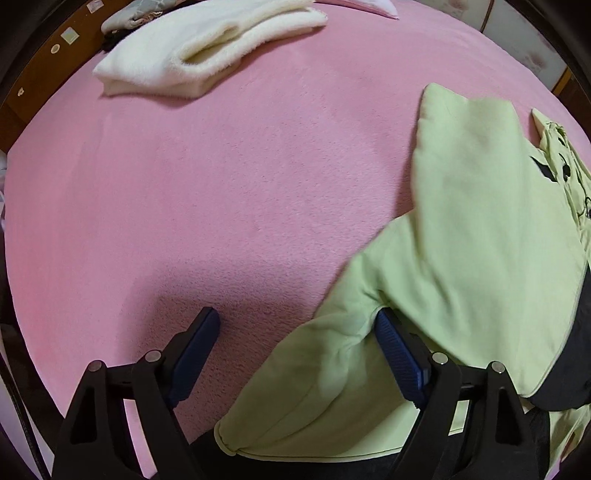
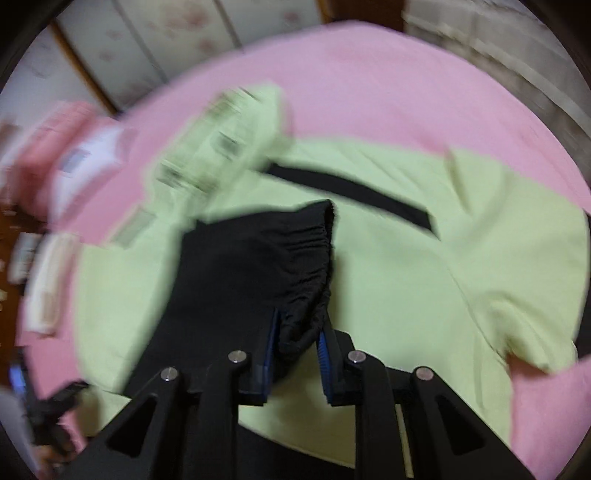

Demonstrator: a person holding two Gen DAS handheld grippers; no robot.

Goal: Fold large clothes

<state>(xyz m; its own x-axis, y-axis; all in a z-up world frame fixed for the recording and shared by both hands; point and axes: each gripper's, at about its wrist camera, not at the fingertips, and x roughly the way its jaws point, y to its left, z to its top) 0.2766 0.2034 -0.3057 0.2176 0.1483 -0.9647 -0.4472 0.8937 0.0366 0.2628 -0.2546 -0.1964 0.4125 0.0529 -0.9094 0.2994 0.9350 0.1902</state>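
Note:
A light green garment [image 1: 472, 236] with black trim lies on the pink bed cover [image 1: 221, 192] at the right. My left gripper [image 1: 295, 325] is open just above the bed, and the garment's green sleeve [image 1: 314, 376] lies between its fingers, against the right finger. In the right wrist view the same green garment [image 2: 388, 266] is spread out, blurred by motion. My right gripper [image 2: 297, 332] is shut on the black elastic cuff [image 2: 295, 258] of a sleeve and holds it over the garment's body. A black stripe [image 2: 351, 192] crosses the garment behind it.
A folded cream fleece garment [image 1: 207, 48] lies at the far left of the bed. A dark wooden floor [image 1: 37, 74] runs along the bed's left edge. Blurred pink and white items [image 2: 74, 158] sit at the left. Wall panels [image 2: 166, 29] stand behind the bed.

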